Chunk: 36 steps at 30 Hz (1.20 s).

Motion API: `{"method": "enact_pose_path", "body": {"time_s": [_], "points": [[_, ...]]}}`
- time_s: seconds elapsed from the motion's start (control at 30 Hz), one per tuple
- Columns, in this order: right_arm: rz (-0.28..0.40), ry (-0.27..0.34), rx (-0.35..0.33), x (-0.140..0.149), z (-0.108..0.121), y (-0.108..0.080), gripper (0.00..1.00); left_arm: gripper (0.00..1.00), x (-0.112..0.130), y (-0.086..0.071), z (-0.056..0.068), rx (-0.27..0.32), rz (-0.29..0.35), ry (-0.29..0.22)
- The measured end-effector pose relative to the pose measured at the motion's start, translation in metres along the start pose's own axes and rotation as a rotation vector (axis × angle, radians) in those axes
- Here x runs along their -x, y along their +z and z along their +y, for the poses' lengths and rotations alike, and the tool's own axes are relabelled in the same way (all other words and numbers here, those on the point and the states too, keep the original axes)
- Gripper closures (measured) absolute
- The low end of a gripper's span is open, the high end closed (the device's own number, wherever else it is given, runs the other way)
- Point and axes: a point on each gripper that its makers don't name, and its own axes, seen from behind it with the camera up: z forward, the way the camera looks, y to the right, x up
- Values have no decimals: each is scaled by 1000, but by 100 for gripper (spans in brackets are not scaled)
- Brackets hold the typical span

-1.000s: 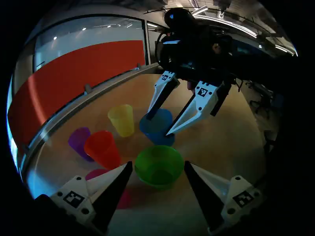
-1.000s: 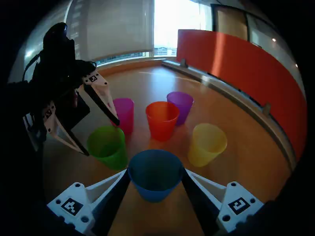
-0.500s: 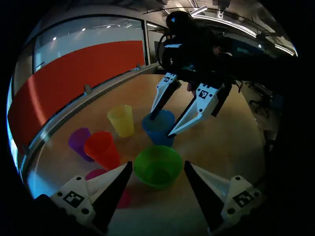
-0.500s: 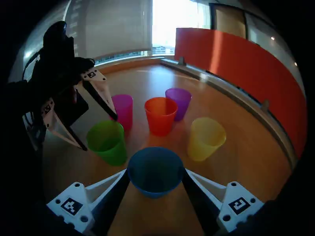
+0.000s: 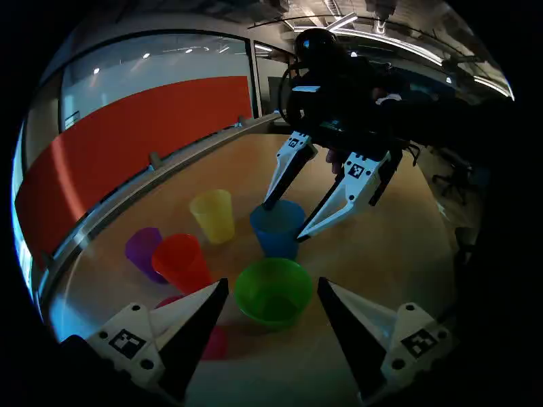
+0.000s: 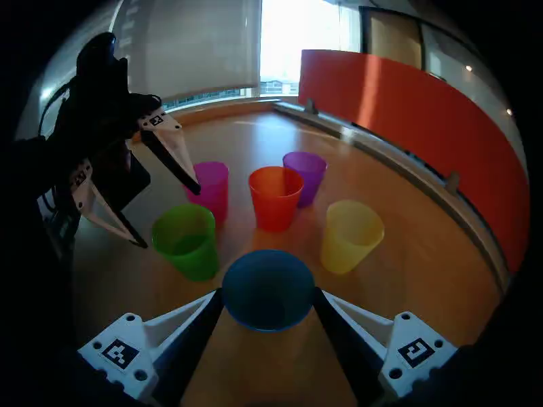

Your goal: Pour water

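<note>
The pink cup hides largely behind the left gripper.

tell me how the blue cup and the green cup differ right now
Colour: the blue cup is blue, the green cup green. Grip: the right gripper's fingers press both sides of the blue cup; the green cup stands free, with gaps, between the left gripper's open fingers. Both are upright, open-topped tapered cups.
</note>
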Motion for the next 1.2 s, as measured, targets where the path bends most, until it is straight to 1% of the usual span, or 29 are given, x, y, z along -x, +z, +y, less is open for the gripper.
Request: {"method": "enact_pose_path", "body": {"time_s": [0.3, 0.5, 0.7, 0.8, 1.0, 1.2], "points": [[23, -9, 25, -8, -3, -19, 0, 2, -11, -11, -2, -27, 30, -12], [51, -4, 46, -17, -6, -34, 0, 2, -19, -21, -7, -63, 55, -33], [82, -3, 73, -24, -9, -49, 0, 2, -24, -31, -11, -98, 81, -45], [102, -3, 92, -28, -9, -55, 0, 2, -27, -36, -15, -123, 94, -51], [157, -9, 144, -40, -10, -66, 0, 2, -34, -49, -26, -180, 134, -80], [223, 16, 182, -52, -11, -77, 1, 2, -36, -60, -35, -232, 165, -101]]}}
